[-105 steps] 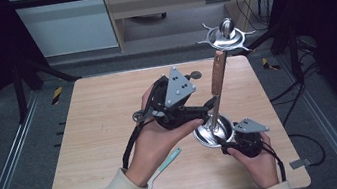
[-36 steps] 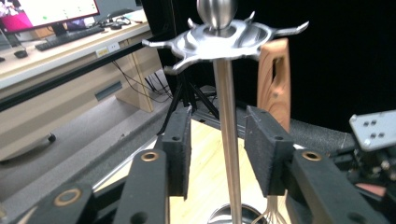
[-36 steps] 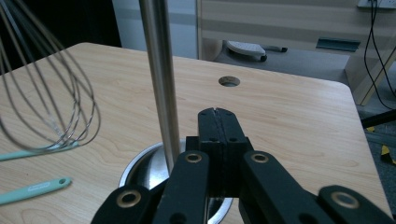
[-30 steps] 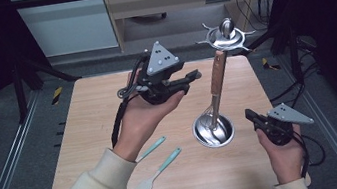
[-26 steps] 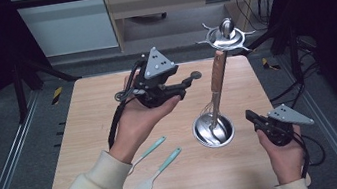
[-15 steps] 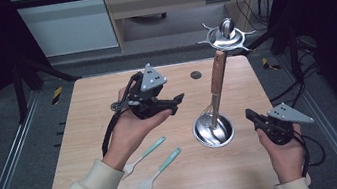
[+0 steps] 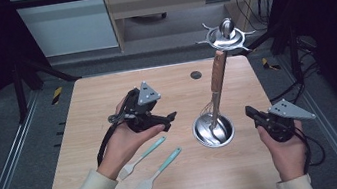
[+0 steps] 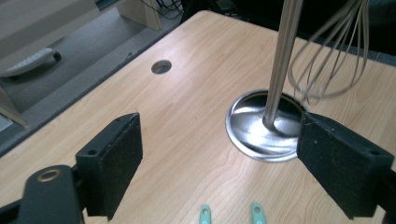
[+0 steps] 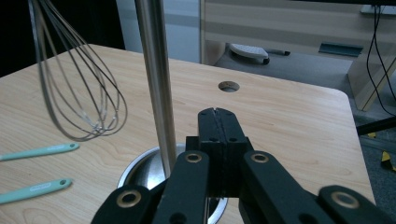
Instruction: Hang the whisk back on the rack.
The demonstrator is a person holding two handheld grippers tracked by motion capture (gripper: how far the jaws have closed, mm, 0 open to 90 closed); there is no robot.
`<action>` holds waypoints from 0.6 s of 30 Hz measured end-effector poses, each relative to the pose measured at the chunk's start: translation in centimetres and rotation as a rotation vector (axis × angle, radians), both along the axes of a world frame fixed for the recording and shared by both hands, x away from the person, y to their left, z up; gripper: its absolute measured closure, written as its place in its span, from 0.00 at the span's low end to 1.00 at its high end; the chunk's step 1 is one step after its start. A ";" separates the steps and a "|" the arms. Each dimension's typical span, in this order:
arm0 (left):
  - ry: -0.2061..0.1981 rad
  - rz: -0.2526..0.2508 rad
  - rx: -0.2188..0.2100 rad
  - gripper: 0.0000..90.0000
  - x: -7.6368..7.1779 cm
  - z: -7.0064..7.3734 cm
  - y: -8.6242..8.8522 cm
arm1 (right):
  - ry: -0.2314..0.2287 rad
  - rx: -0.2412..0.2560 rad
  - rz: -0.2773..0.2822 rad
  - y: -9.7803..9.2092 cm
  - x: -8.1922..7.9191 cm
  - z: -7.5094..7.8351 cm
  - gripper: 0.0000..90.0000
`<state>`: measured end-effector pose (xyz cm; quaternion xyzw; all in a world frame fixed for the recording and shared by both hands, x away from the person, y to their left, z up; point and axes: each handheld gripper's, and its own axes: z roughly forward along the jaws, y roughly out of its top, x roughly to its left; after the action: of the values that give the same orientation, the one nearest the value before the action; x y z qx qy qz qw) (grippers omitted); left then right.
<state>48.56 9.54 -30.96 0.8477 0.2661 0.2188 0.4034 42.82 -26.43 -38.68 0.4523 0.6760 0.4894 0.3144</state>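
A steel utensil stand has a round base (image 7: 214, 132) and a pole rising to a hook ring (image 7: 225, 38). From the ring hangs a wooden-handled whisk (image 7: 217, 73), its wires (image 8: 332, 60) beside the pole (image 8: 282, 60). My left gripper (image 7: 169, 118) floats left of the base, open wide and empty (image 8: 229, 163), pointing at the base (image 8: 261, 129). Just right of the base, my right gripper (image 7: 251, 111) is shut on nothing (image 9: 217, 112), the pole (image 9: 156, 79) and whisk (image 9: 79, 88) standing close ahead of it.
Two teal-handled tools lie on the wooden table in front of the left hand: a brush (image 7: 141, 155) and a spatula (image 7: 156, 175). A small round hole (image 7: 196, 74) sits near the table's back edge. Metal rails run along both sides.
My left gripper has come down and back toward the person, from the table's far middle to just left of the base. The right gripper has held still over the last second.
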 end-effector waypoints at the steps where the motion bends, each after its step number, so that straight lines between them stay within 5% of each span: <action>1: 0.008 0.002 0.004 0.15 0.0 -0.4 0.1 | -0.003 -0.001 0.001 0.0 0.0 0.2 1.00; 18: 0.080 0.037 0.074 0.10 -0.3 -7.2 3.0 | -0.063 -0.027 0.028 0.2 0.6 4.6 1.00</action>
<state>48.29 12.55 -38.11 0.8649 0.2894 0.2022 0.3567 43.44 -26.23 -34.04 0.4227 0.6786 0.4988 0.3348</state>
